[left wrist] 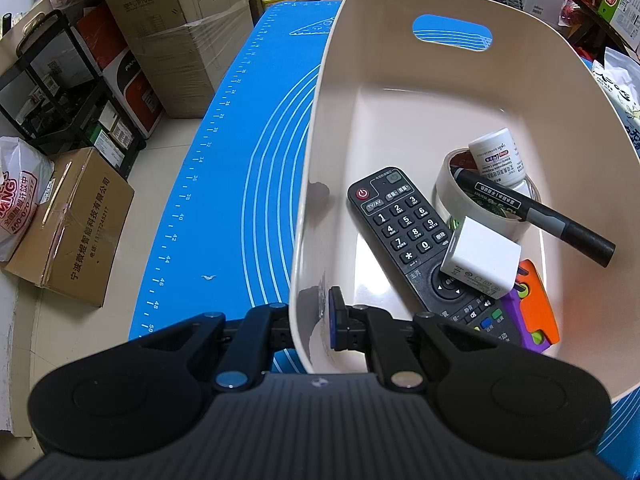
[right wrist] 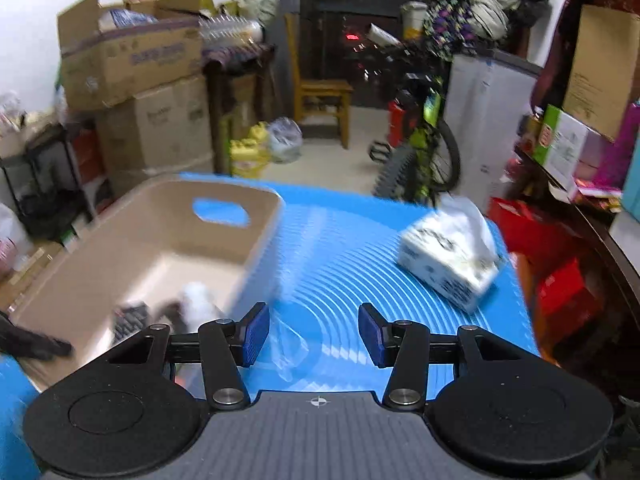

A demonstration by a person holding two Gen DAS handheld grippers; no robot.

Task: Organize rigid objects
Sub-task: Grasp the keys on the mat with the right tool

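**Q:** Basket (left wrist: 400, 92) contents first: what lies around, and does anything crowd the way?

**A:** The beige basket stands on the blue mat (left wrist: 240, 160) that covers the desk. Inside lie a black remote (left wrist: 400, 232), a white charger cube (left wrist: 482, 258) resting on the remote's lower half, a roll of tape (left wrist: 472, 200), a white jar (left wrist: 498, 156) standing in or just behind the roll, a black marker (left wrist: 536, 210) slanting across the tape, and an orange and purple toy (left wrist: 532, 308) near the front corner. Cardboard boxes (left wrist: 72, 224) sit on the floor left of the desk. In the right wrist view, a tissue pack (right wrist: 452, 264) lies tilted on the mat, well right of the basket (right wrist: 160, 240), and a scrap of clear plastic (right wrist: 290, 348) lies on the mat just ahead of the right tool.

**Q:** How are the two tools posed?

**A:** The left tool (left wrist: 316, 320) sits at the basket's near left corner, pointing along its length. The right tool (right wrist: 314, 334) is above the mat, right of the basket, aimed across the desk toward the room. That view is motion-blurred.

**Q:** And their jaws?

**A:** The left tool is clamped on the basket's wall: one blue pad (left wrist: 334, 316) presses the inner face, the other finger sits outside, hidden by the wall. The right tool's fingers (right wrist: 256, 334) stand wide apart and hold nothing.
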